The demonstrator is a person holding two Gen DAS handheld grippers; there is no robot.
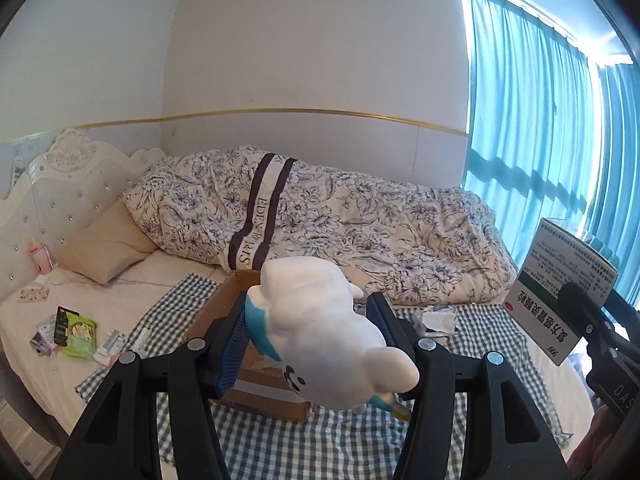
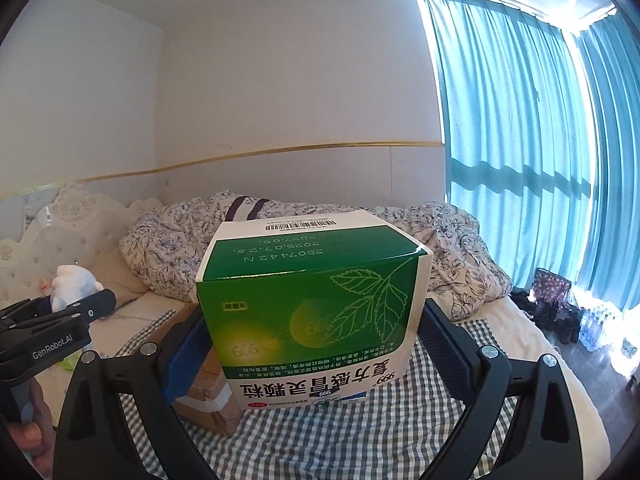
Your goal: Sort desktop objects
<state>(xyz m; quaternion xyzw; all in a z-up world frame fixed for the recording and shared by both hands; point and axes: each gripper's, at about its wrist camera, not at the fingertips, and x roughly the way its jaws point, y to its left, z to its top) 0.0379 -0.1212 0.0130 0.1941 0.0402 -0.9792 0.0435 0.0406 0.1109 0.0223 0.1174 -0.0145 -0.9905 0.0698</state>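
Left gripper (image 1: 316, 344) pinches white plush toy (image 1: 320, 332) between its pads, above cardboard box (image 1: 224, 308) at 12 o'clock on the bed; right gripper (image 2: 316, 344) clamps green medicine box (image 2: 312, 308), held upside-down.

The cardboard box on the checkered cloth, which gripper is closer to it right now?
Left. The left gripper holds the white toy just above the cardboard box; the right gripper holds the medicine box off to its right.

Bedroom. White walls (image 1: 300, 40) with a gold trim line (image 1: 320, 112). My view faces a bed (image 1: 24, 320) with tufted white headboard (image 1: 60, 184), floral duvet (image 1: 340, 216) bunched along the wall. Teal curtains (image 2: 520, 120) backlit by daylight. Dark wood floor (image 2: 592, 368) at right.
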